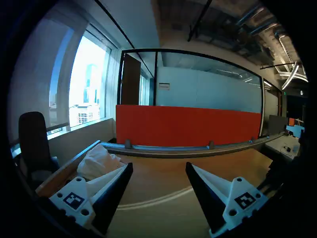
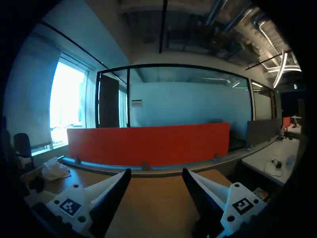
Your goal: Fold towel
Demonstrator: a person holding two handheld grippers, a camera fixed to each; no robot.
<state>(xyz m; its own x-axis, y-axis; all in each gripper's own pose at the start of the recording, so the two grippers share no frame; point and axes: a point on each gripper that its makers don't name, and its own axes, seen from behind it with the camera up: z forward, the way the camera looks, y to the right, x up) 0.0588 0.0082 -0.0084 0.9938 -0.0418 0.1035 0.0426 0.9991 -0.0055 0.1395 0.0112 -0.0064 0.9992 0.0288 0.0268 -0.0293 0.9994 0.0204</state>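
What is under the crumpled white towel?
The towel lies bunched on the wooden desk, near its edge. Anything beneath the heap is covered and cannot be seen.

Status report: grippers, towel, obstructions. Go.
Left gripper open, empty. Right gripper open, empty. Towel crumpled, far left corner of desk, untouched. Orange divider behind desk, off the path.

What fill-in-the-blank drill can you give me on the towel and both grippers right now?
1. The crumpled towel on the wooden desk is ____ in colour.
2. The left gripper is ____, with nothing between its fingers.
3. In the right gripper view, the towel lies far to the ____ of the open right gripper.
4. The towel is not yet ____.
Missing words: white; open; left; folded.
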